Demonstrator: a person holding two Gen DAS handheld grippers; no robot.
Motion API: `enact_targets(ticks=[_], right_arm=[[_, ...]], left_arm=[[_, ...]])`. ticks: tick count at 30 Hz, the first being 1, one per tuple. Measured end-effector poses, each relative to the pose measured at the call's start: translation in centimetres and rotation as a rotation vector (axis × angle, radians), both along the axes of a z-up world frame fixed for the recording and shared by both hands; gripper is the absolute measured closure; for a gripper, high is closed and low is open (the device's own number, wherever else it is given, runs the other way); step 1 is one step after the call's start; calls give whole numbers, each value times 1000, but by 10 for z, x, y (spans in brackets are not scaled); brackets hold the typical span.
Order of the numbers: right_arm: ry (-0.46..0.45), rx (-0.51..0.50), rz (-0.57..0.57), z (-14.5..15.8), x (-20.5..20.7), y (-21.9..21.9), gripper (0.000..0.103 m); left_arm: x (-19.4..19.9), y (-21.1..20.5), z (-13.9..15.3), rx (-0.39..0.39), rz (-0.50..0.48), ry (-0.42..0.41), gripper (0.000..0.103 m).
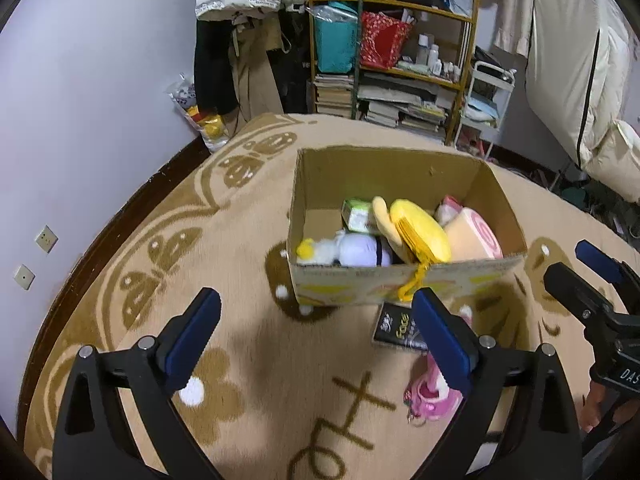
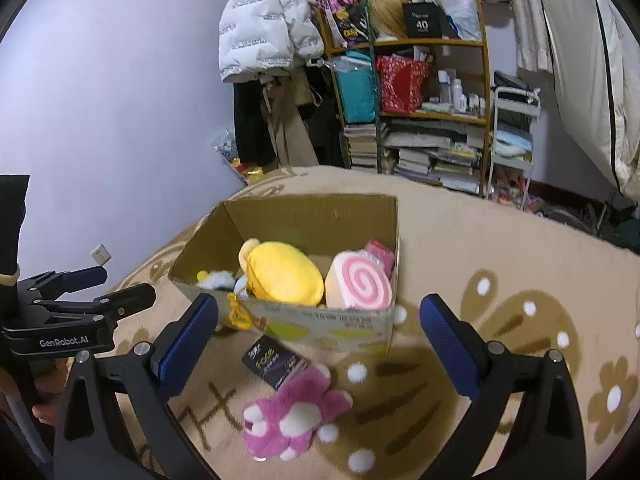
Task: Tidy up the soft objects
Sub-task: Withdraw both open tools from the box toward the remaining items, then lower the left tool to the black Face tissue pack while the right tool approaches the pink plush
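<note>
An open cardboard box (image 1: pixel 384 168) (image 2: pixel 312 212) stands on the carpet. It holds a yellow plush (image 1: pixel 420 232) (image 2: pixel 286 276), a pink swirl roll plush (image 1: pixel 476 238) (image 2: pixel 360 282), a white and purple plush (image 1: pixel 352 252), a green packet (image 1: pixel 358 214) and a small pink item (image 2: pixel 380 252). A pink paw plush (image 2: pixel 292 412) (image 1: pixel 430 398) and a dark packet (image 2: pixel 274 360) (image 1: pixel 396 326) lie on the carpet in front of the box. My left gripper (image 1: pixel 316 324) is open and empty, left of the paw. My right gripper (image 2: pixel 320 328) is open and empty above the paw.
A beige patterned carpet (image 1: pixel 256 216) (image 2: pixel 500 248) covers the floor. A shelf (image 1: pixel 400 52) (image 2: pixel 420 92) with books, bags and bottles stands behind the box. Hanging coats (image 2: pixel 264 20), a white cart (image 2: pixel 514 136) and a plastic bag of toys (image 1: pixel 200 116) line the wall.
</note>
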State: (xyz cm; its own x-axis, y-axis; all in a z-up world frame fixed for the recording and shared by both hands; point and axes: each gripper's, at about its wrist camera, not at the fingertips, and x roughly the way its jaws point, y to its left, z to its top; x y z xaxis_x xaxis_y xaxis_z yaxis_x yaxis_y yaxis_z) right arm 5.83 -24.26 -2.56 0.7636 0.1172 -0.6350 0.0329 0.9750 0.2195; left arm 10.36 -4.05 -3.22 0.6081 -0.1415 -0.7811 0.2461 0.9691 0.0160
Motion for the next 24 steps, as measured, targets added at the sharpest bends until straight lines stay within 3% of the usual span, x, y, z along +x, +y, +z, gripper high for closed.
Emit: enact_targets(ticks=[24], right_arm=[[234, 141, -38, -60, 11, -13, 0]], left_arm=[[10, -36, -66, 99, -114, 190, 7]])
